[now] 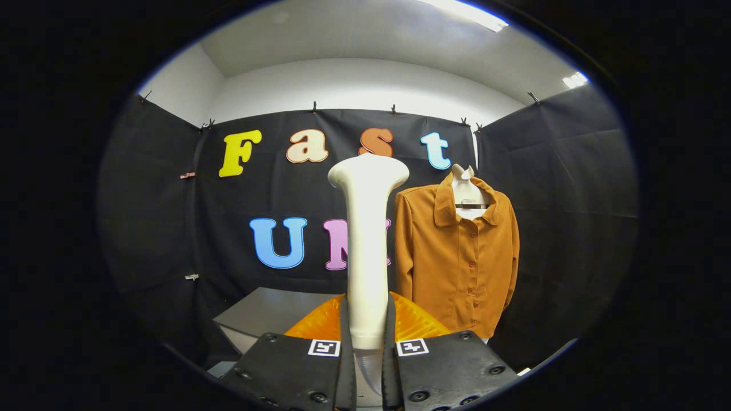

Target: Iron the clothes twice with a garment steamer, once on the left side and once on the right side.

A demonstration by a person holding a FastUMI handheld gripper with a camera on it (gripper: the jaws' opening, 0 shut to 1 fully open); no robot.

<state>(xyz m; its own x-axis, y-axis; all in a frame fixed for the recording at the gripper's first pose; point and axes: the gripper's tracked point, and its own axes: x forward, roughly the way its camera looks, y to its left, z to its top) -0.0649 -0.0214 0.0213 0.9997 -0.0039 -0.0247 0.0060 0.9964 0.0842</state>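
While the gripper (367, 357) clamps the tall white plastic garment steamer (367, 245) between its jaws, the rust-orange buttoned shirt (457, 257) hangs well beyond them, seemingly untouched; both passes likely remain.

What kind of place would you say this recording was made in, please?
Probably a staged recording booth, not a home: black cloth walls clipped up, an orange shirt hung for ironing, and the gripper shut on a white garment steamer.

Camera rides behind fingers (342, 319), facing booth wall.
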